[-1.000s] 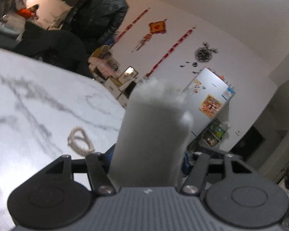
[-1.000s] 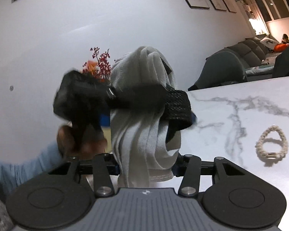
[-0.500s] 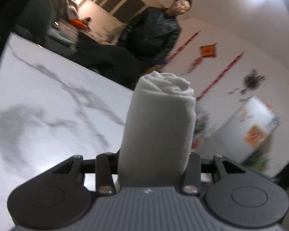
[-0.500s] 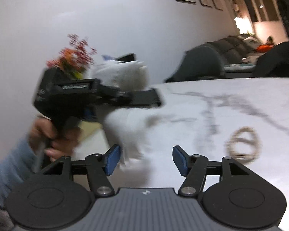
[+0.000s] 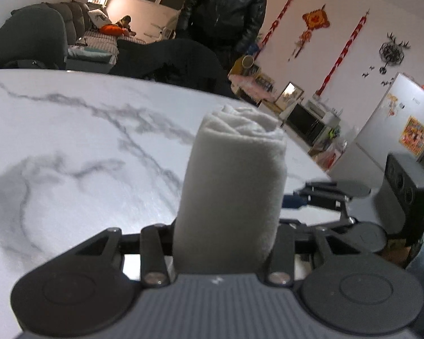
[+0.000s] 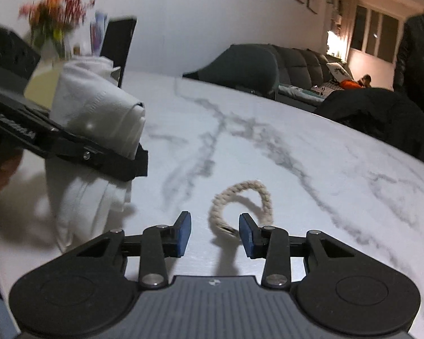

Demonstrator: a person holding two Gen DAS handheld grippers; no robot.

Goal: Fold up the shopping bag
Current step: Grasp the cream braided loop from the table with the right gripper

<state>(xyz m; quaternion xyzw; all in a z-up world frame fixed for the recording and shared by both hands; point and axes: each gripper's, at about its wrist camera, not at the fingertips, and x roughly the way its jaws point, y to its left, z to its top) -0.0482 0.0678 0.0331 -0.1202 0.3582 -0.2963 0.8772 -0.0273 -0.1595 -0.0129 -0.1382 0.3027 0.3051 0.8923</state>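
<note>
The shopping bag is white cloth rolled into a tight bundle, standing up between the fingers of my left gripper, which is shut on it. In the right wrist view the same rolled bag hangs at the left, clamped by the left gripper, its loose end trailing down to the table. My right gripper is open and holds nothing. It hovers low over a beige braided cord loop that lies on the marble table, just ahead of its blue pads.
A person in a black jacket stands beyond the table's far edge. Dark chairs ring the table, and a vase of flowers stands at the left. The right gripper shows at the right in the left wrist view.
My right gripper let go of the rolled bag, opened, and swung right and down over the cord loop. The left gripper kept the bag and turned it toward the table.
</note>
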